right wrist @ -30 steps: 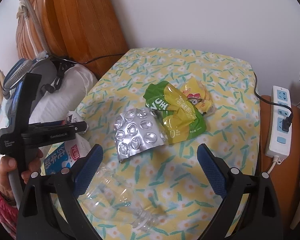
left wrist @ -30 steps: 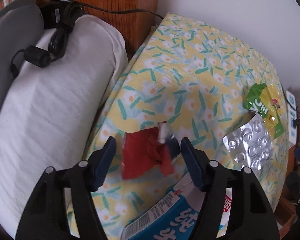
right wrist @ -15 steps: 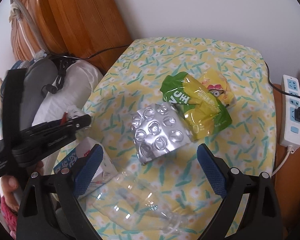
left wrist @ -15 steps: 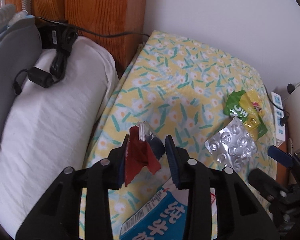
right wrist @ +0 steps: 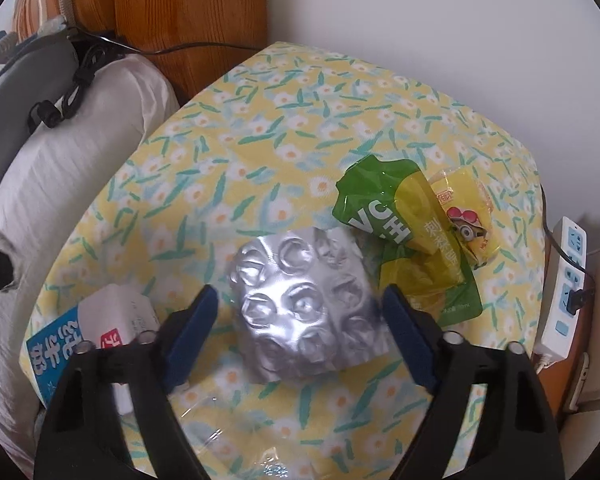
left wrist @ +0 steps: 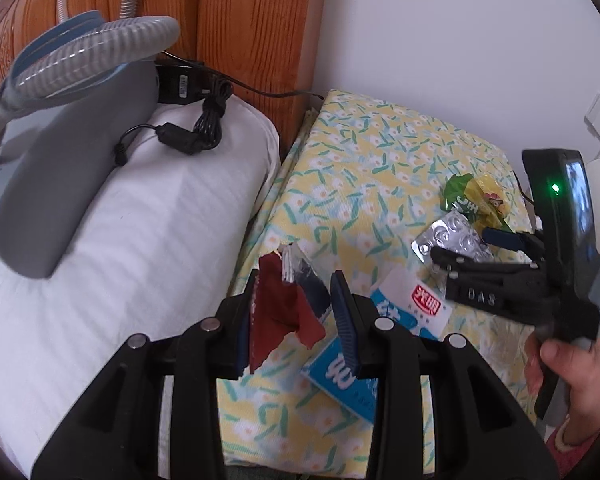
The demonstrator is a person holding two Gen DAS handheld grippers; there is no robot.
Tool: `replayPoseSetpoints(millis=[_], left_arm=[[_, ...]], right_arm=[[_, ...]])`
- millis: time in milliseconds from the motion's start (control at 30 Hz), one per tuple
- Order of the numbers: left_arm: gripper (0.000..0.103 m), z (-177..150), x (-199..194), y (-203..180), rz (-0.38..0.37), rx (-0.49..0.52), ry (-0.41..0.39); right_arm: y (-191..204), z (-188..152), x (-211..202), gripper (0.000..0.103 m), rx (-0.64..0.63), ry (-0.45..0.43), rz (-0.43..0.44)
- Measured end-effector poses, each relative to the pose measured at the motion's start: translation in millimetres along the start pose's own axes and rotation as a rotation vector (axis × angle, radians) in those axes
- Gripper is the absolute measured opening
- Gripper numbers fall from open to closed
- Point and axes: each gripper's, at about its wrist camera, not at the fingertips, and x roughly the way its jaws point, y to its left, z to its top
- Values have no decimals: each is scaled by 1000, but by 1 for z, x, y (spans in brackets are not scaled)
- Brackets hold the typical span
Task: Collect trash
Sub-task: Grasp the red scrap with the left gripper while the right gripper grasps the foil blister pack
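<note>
Listing trash by size, all on the floral cloth (right wrist: 260,128) beside a white pillow (left wrist: 120,248).

Clear plastic bottle (right wrist: 236,432): light, slick, springy; nearly invisible under the right gripper, its ends hidden, so the neck cannot be placed.

Milk carton (left wrist: 400,312): light card, stiff at the edges, likely empty; take across the narrow faces. Partly cut off behind the fingers in both views.

Green and yellow pouch (right wrist: 412,236): soft crinkly film, slippery; pinch a folded edge. A small yellow wrapper (right wrist: 468,216) lies touching it.

Foil blister sheet (right wrist: 304,304): thin, light, crushable, lying nearly flat; best taken by a raised edge. Right gripper (right wrist: 300,328) straddles it, jaws just closing in, pads not yet pressing on the foil.

Red torn wrapper (left wrist: 284,312): flimsy, limp, with a silver and dark scrap attached. Left gripper (left wrist: 296,320) is clamped on it, lifted clear of the cloth; the lower part dangles loose. Print unreadable.

No bin is visible anywhere.
</note>
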Motion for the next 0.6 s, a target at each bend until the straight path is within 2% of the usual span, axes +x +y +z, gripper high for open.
replayPoseSetpoints(millis=[300,600], left_arm=[[35,-16,-13,-4,4,3,-8],[35,-31,-35,-18,-8,31,-38]], right_arm=[[0,1,-9,72,-25,-24,41],[-8,-8,-68,71,16,-153,83]])
